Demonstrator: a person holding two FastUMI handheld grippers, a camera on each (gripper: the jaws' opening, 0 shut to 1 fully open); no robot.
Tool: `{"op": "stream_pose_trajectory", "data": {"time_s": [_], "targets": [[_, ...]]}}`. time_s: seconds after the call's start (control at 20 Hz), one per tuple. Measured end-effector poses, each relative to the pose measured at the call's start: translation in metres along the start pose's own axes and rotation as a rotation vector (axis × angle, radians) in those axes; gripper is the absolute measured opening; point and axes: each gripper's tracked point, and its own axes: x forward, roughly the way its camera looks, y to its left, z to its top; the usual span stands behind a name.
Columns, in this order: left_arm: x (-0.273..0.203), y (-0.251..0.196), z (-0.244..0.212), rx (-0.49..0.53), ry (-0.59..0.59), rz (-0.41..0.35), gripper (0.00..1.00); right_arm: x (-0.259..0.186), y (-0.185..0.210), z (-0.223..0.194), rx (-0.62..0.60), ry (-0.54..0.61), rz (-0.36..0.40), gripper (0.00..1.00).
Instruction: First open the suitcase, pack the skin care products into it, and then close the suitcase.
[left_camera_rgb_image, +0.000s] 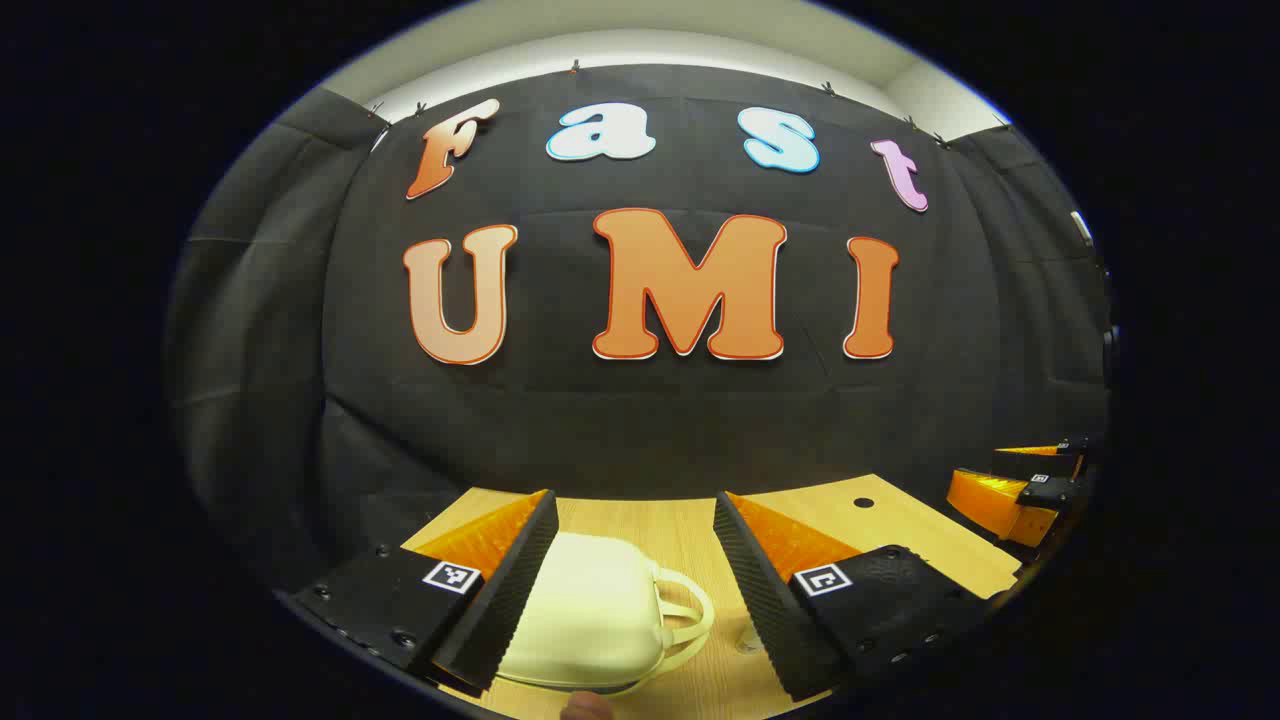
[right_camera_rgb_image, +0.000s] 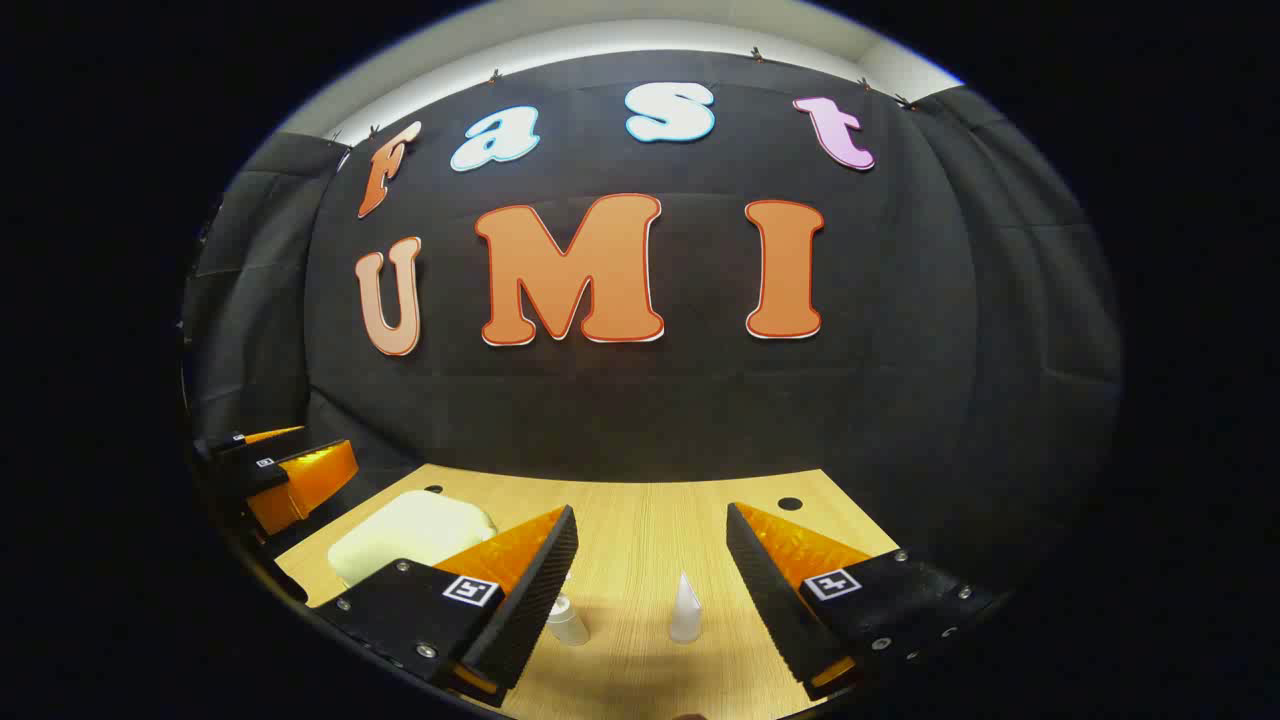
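- While the suitcase lies shut on the worktop, left gripper view has the left tool above it, fingers spread wide, touching nothing.
- Case: cream hard shell, looks stiff, smooth, likely slippery and light; loop handle on its right side is probably the best place to hook or pinch.
- Right tool sits far right, near the worktop edge.
- Right gripper view: right tool also spread apart, empty, hovering over two small skin care items: a bottle beside its left finger and a cone-topped bottle between the fingers.
- Both look small, light, easy to tip; grip low on the body.
- Suitcase lies to the left, well apart from the bottles; left tool is beyond it.
- Bare wood behind the bottles; the far edge meets the booth wall.
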Motion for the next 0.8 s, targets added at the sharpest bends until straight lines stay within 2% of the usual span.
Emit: {"op": "stream_pose_trajectory", "data": {"time_s": [0.1, 0.8], "targets": [[0.001, 0.000, -0.001, 0.001, 0.004, -0.002, 0.96, 0.000, 0.000, -0.003, -0.014, 0.009, 0.006, 0.95], [0.013, -0.014, 0.005, 0.038, -0.007, -0.022, 0.98, 0.002, -0.020, 0.003, 0.014, -0.008, -0.042, 0.95]]}}
